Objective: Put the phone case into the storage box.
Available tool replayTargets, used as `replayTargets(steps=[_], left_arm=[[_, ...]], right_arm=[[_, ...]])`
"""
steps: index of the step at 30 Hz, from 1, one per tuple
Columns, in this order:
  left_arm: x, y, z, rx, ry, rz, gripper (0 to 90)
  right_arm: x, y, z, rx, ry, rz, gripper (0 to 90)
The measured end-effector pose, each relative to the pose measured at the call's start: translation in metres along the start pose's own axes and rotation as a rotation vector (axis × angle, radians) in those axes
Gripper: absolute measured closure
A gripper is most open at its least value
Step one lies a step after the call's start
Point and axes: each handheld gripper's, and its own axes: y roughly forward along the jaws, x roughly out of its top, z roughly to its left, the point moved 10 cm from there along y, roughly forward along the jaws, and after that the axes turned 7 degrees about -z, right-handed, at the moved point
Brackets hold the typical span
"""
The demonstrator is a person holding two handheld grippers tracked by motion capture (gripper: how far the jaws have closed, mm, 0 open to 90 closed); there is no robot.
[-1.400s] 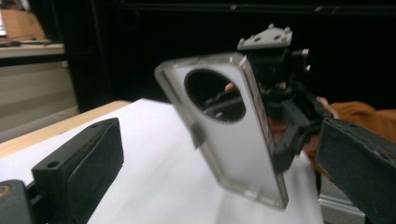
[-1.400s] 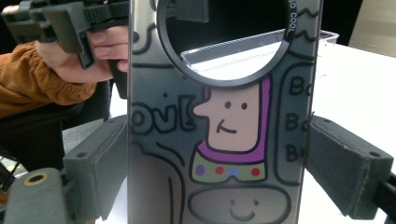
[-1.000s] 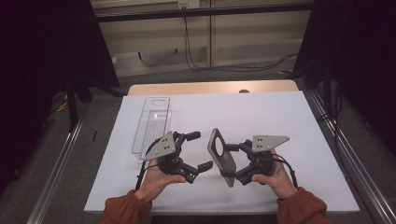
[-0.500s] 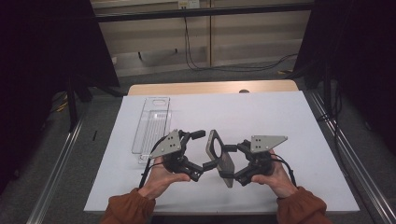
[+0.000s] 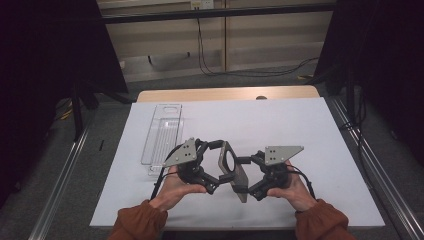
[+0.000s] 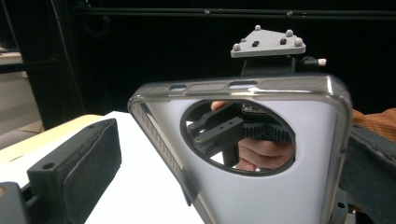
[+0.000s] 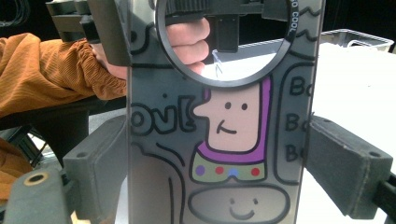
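Grey translucent phone case [image 5: 231,167] with a round camera hole and cartoon print stands on edge above the white table [image 5: 310,130], seemingly mid-handover, between both tools: right tool [image 5: 245,176] clamped on it, left tool [image 5: 216,165] spread around it.

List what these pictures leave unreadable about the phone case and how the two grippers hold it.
- Phone case, right gripper view: its top and bottom are cut off by the frame edges, and the lettering at its right side is cropped.
- Left gripper, high view: too small to tell whether its fingers touch the case.
- Right gripper, high view: the case's edge hides the contact.
- Clear plastic tray, high view: too small to tell what it holds.
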Motion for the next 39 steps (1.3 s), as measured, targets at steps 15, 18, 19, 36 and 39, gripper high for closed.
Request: replayTargets(steps=[15,18,19,36,39], left_arm=[[0.0039,0.0042,-0.0084,-0.057,-0.011,-0.049,3.9],[0.0056,0.0031,-0.0092,-0.063,-0.017,-0.054,3.8],[0.0063,0.0019,-0.0095,-0.073,-0.020,-0.054,5.4],[-0.0014,0.0020,-0.0068,-0.052,-0.020,0.011,10.1],[0.0005,0.0027,-0.0084,-0.053,-0.032,0.004,11.6]], right_arm=[[0.0008,0.0035,0.0066,0.047,0.009,-0.004,12.0],[0.0022,0.0031,0.0082,0.057,0.019,-0.014,12.0],[0.0025,0.0033,0.0085,0.059,0.025,-0.018,12.0],[-0.0060,0.0036,0.0026,0.011,-0.031,0.054,11.9],[-0.0064,0.0045,0.0027,0.000,-0.037,0.056,11.7]])
